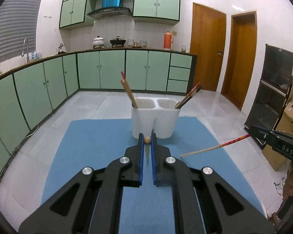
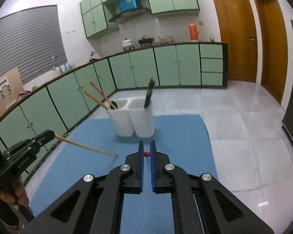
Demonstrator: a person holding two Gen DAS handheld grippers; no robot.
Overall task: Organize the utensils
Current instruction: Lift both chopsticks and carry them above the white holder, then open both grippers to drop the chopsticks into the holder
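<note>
wooden chopstick (image 1: 147, 140) pinched end-on between left claw (image 1: 147, 138) tips.

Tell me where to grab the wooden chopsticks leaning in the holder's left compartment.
Grip the wooden chopsticks on the bare upper shafts, above the holder rim; their lower ends are hidden inside. They lean up and to the left, so come from above on that side, closing across the shafts. The left hand-held gripper is nearest, but it is shut on a plain chopstick.
</note>
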